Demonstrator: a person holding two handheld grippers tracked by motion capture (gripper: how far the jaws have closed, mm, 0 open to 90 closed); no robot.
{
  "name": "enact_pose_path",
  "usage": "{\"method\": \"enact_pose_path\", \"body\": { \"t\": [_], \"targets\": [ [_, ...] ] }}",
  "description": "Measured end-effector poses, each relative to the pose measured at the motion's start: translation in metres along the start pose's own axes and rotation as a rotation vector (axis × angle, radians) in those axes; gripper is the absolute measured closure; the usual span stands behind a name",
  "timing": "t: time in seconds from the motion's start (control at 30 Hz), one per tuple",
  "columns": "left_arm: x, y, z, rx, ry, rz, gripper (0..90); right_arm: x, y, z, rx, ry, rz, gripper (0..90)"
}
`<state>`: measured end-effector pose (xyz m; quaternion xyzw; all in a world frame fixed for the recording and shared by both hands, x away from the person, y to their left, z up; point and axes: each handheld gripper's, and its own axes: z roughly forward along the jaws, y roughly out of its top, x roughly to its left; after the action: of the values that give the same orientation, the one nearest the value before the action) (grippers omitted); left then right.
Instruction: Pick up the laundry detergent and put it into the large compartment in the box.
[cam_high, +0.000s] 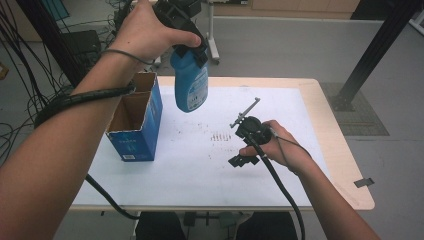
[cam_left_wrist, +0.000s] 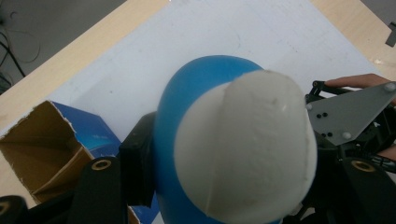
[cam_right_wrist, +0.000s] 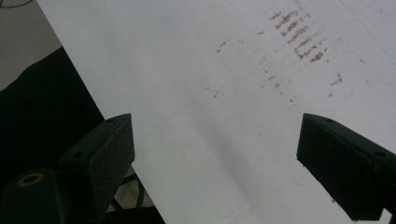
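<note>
One blue bottle (cam_high: 190, 82) hangs in the air in my left tongs (cam_high: 190, 50), pinched near its white cap end (cam_left_wrist: 245, 149) with the body pointing down toward the tabletop (cam_high: 335, 125); in the left gripper view my jaws press against either side of it. It hovers above the far left part of the white sheet (cam_high: 200, 165), just right of the one blue cardboard box (cam_high: 136, 117), and apart from it. That box stands upright near the sheet's left edge with its top flaps torn open, the brown inside showing. Between the bottle and the box's open mouth there is free air, and the sheet below the bottle is bare. My right tongs (cam_high: 246, 145) rest low over the middle right of the sheet, jaws spread wide with only white sheet between them in the right gripper view, held in my right hand (cam_high: 280, 145). A patch of small brown marks (cam_high: 220, 136) sits on the sheet just left of those tongs. The sheet covers most of the tabletop, leaving a strip of pale wood bare along the right and far edges. The near edge of the sheet runs along the tabletop's front, close to me. The count: one bottle, one box, two tongs.
</note>
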<state>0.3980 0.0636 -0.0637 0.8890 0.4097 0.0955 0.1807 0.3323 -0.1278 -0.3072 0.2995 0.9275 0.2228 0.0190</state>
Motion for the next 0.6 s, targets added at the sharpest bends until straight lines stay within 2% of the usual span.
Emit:
{"method": "enact_pose_path", "body": {
  "t": [0.2,0.27,0.6],
  "targets": [
    [0.008,-0.002,0.003,0.013,0.002,-0.029,37.8,0.0,-0.001,-0.001,-0.001,0.001,0.0,10.8],
    [0.011,-0.003,0.001,0.003,0.006,-0.051,37.8,0.0,-0.001,-0.002,-0.004,-0.002,0.004,10.9],
    [0.028,-0.011,-0.007,0.007,0.068,-0.1,37.8,-0.001,-0.002,-0.004,-0.006,-0.008,-0.005,10.8]
  ]
}}
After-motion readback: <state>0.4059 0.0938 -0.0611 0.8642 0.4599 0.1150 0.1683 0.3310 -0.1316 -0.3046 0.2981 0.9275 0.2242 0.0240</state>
